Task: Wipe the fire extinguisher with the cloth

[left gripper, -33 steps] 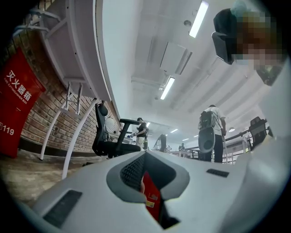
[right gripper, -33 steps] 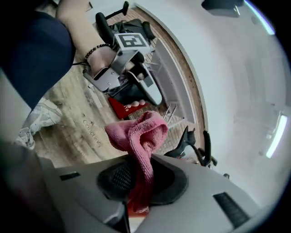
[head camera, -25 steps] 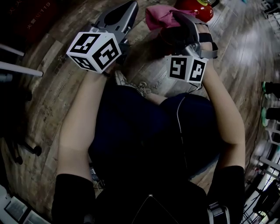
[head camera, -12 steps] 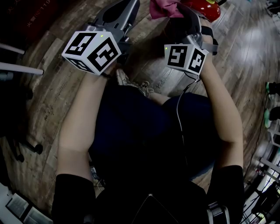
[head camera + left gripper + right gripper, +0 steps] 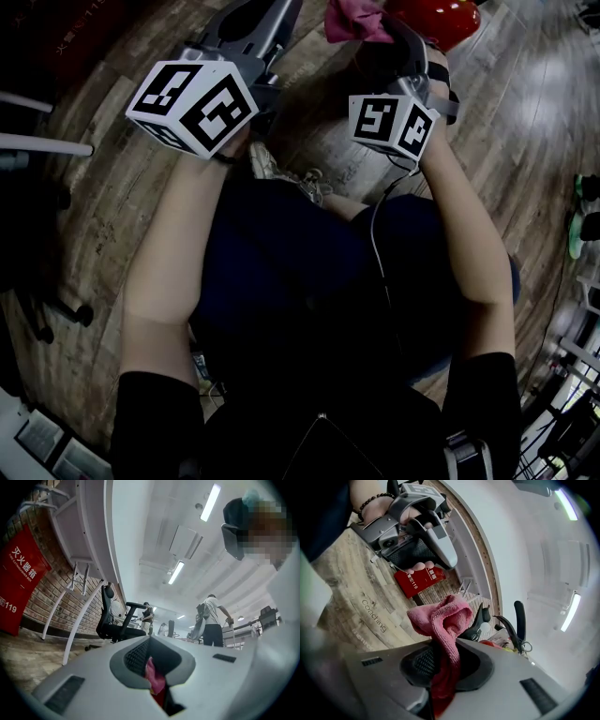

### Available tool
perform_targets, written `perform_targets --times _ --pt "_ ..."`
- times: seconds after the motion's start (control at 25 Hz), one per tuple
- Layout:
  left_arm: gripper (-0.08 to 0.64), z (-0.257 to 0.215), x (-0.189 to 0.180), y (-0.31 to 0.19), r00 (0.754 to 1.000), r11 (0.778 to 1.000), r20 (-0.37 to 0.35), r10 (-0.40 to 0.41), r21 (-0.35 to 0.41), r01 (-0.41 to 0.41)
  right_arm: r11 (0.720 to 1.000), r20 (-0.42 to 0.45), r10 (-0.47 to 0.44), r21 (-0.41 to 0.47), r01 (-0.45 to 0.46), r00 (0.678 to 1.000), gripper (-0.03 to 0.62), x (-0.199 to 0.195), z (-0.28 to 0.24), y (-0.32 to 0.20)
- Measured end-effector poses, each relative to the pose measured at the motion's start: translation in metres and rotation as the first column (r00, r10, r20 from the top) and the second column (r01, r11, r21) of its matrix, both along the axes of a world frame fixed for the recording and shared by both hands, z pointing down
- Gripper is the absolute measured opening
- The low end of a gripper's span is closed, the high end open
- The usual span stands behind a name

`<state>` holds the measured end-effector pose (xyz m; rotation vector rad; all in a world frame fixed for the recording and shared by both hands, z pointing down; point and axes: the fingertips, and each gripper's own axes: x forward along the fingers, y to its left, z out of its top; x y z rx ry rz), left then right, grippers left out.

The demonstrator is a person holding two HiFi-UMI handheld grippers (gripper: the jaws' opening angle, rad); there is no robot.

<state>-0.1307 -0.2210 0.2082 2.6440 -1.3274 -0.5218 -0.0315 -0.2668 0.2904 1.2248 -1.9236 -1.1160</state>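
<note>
left gripper point(image 5: 149, 641): tips pressed together with nothing pinched; sliver of pink and red visible through the hollow behind them; top centre-left of the head view, just beside the cloth
right gripper point(image 5: 445, 654): clamped on the pink terry cloth point(image 5: 440, 618), which bunches up above the jaws and hangs down through them
cloth in head view point(image 5: 352, 21): top edge of the frame, right of centre, touching or just short of the extinguisher, cannot tell which
red metal fire extinguisher point(image 5: 436, 17): lying on the floor at the top right of the head view; black lever handle and ring pin at right centre of the right gripper view point(image 5: 518, 620)
worn wood-plank floor point(image 5: 309, 66): under both grippers, printed lettering at lower left of the right gripper view
white marker cubes: left point(image 5: 197, 105), right point(image 5: 394, 124), in the upper half of the head view
red extinguisher box with white print point(image 5: 21, 573): against the brick wall, left edge of the left gripper view
black office chair point(image 5: 115, 620): centre-left of the left gripper view, people standing beyond it
</note>
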Motion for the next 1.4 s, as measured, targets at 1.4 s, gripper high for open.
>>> perform_targets --times 1.4 --pt "0.014 0.007 0.002 -0.003 1.0 0.999 0.0 0.016 -0.035 -0.016 0.983 -0.059 0.015 -0.184 -0.026 0.998 0.071 0.0 0.124 -0.003"
